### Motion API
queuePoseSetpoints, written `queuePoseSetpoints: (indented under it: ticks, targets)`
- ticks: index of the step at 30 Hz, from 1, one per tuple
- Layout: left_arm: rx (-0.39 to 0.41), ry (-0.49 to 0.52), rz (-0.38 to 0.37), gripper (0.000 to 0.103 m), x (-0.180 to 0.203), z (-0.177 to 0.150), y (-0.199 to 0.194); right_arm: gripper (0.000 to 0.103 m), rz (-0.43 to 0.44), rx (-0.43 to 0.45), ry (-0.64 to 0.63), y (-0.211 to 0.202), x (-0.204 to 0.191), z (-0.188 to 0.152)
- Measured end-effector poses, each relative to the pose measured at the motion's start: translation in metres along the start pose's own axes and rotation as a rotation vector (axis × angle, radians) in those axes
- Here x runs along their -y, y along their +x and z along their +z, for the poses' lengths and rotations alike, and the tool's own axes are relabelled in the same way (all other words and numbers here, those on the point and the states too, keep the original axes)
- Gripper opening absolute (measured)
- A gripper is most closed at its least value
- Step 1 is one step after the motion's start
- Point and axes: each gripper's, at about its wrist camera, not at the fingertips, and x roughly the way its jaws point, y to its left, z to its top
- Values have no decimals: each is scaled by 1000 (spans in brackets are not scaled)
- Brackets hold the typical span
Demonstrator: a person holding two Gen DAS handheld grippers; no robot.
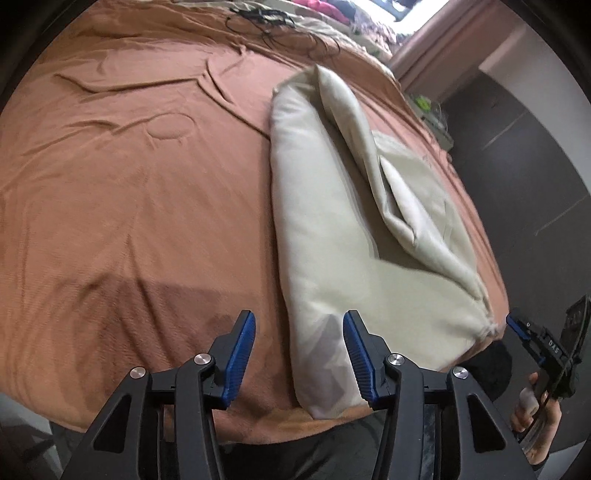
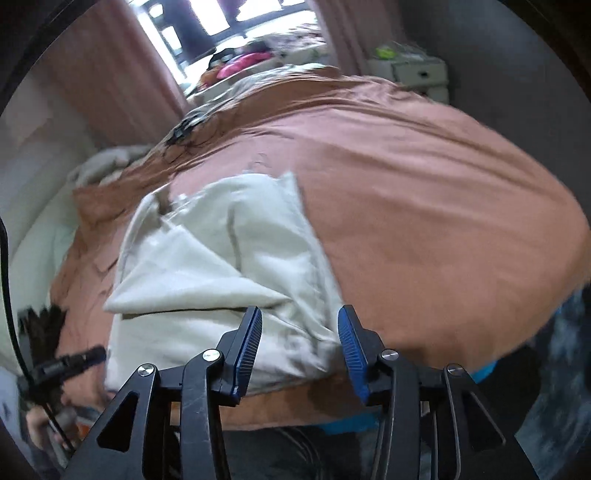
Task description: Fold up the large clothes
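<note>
Cream garment (image 1: 332, 229) lies folded on the brown bedspread (image 1: 129, 184); left tongs (image 1: 299, 354) and right tongs (image 2: 300, 350) gape empty.

I see a bed with a brown sheet (image 1: 129, 184), pink curtains (image 2: 110, 74) beside a bright window (image 2: 229, 18), a dark floor (image 1: 524, 155) and a white drawer cabinet (image 2: 413, 74).
</note>
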Motion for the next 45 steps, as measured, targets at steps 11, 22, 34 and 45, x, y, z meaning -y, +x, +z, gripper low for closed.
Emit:
queuePoseSetpoints:
  ticks: [11,22,34,45]
  targets:
    - [39,-67,2,51,-36,-8,-25,58,73,-81,-366,43,-128,11]
    - [60,-147,10,51,-71,-8,-40,72,-16,-174,-632,102,-203,-13]
    - [56,-141,12,51,-62,6,-38,5,31,-55,-440,77,-152,88]
    - [23,-98,28,51,-33,20,-17,5,88,-78,-249,102,-85,161]
